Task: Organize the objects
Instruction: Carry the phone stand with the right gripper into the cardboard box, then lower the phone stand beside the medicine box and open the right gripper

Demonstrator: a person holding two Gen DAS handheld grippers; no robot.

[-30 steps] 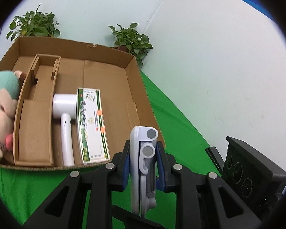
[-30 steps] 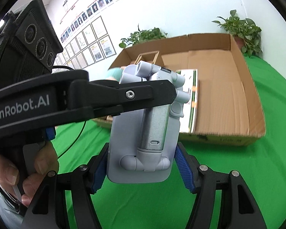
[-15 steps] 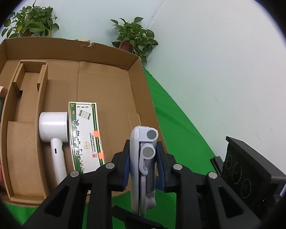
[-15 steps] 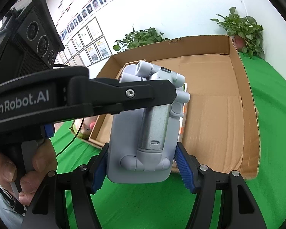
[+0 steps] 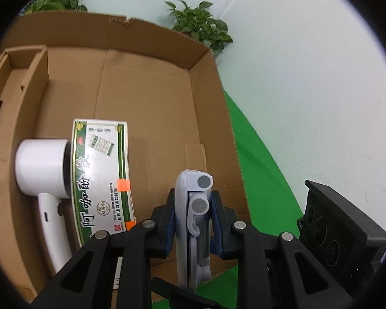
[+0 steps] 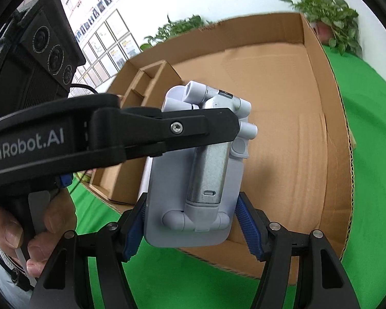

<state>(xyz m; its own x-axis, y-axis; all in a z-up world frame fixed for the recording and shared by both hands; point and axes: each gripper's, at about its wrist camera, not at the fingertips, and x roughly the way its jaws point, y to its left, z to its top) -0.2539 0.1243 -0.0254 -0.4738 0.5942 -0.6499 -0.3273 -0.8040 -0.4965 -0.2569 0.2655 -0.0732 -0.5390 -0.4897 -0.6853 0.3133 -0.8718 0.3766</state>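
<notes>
Transport is the step in hand: in the left wrist view, the left gripper (image 5: 193, 221) fingers are clamped on the thin edges of a folded phone stand (image 5: 194, 221), carried above the cardboard box (image 5: 151, 103), where a white hair dryer (image 5: 42, 177) and green medicine box (image 5: 103, 177) lie left of the fingers. In the right wrist view, the right gripper (image 6: 190, 221) fingers clamp the stand's broad sides. Next, probably lowering onto bare floor ahead and releasing.

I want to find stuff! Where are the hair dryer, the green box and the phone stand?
hair dryer (image 5: 40, 167), left wrist view, its round white head
green box (image 5: 100, 170), left wrist view, its printed top
phone stand (image 6: 193, 195), right wrist view, its flat grey plate
</notes>
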